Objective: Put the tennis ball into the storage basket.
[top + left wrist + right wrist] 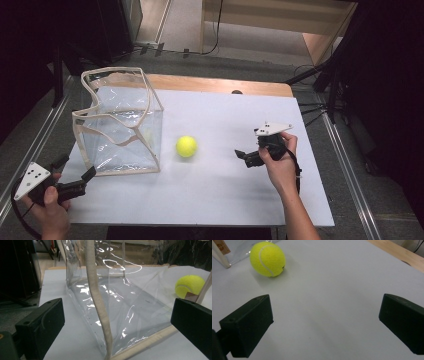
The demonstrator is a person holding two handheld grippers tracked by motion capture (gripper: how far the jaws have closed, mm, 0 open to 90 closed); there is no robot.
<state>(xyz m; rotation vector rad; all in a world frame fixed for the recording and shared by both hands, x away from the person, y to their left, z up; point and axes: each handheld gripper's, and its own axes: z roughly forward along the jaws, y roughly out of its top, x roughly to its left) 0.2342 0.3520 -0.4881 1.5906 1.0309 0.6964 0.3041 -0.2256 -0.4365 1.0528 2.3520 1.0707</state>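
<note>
A clear plastic bag (122, 127) with cloth-trimmed edges stands open-topped on the white table (225, 195), and nothing can be seen inside it; its walls are creased and catch the light, and its rim sags inward on the near side. The left gripper (75, 175) sits just in front of the bag's near corner, jaws spread wide and holding nothing; in the left gripper view the bag's trimmed corner seam (98, 302) rises between the two jaws, not touching either. A yellow tennis ball (186, 146) lies on the table outside the bag, just beside its wall on the side toward the right gripper (245, 156); that gripper is also wide open and empty, pointed toward the ball but well apart from it; in the right gripper view the ball (267, 259) lies ahead and off toward the left-hand jaw, with bare table between the jaws.
</note>
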